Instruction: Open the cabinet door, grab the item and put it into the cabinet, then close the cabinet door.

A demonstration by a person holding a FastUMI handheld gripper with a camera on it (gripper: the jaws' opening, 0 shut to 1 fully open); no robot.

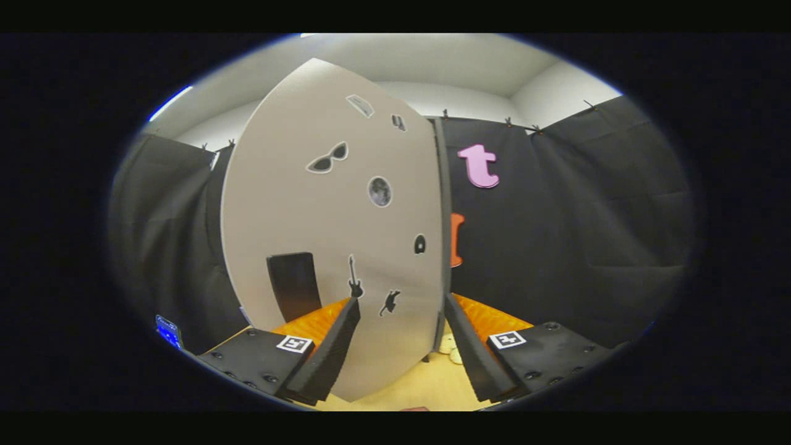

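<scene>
The gripper [398,315] is spread wide, its fingers [334,346] standing either side of the cabinet door [334,210] without pressing on it. The door is a pale panel dotted with stickers, sunglasses [328,158] and a guitar [354,279] among them, with a dark handle [294,285] low down near the left finger. Its right edge lies just inside the right finger. A small pale item [450,349] lies on the wooden worktop [426,386] beside that edge, too blurred to make out
</scene>
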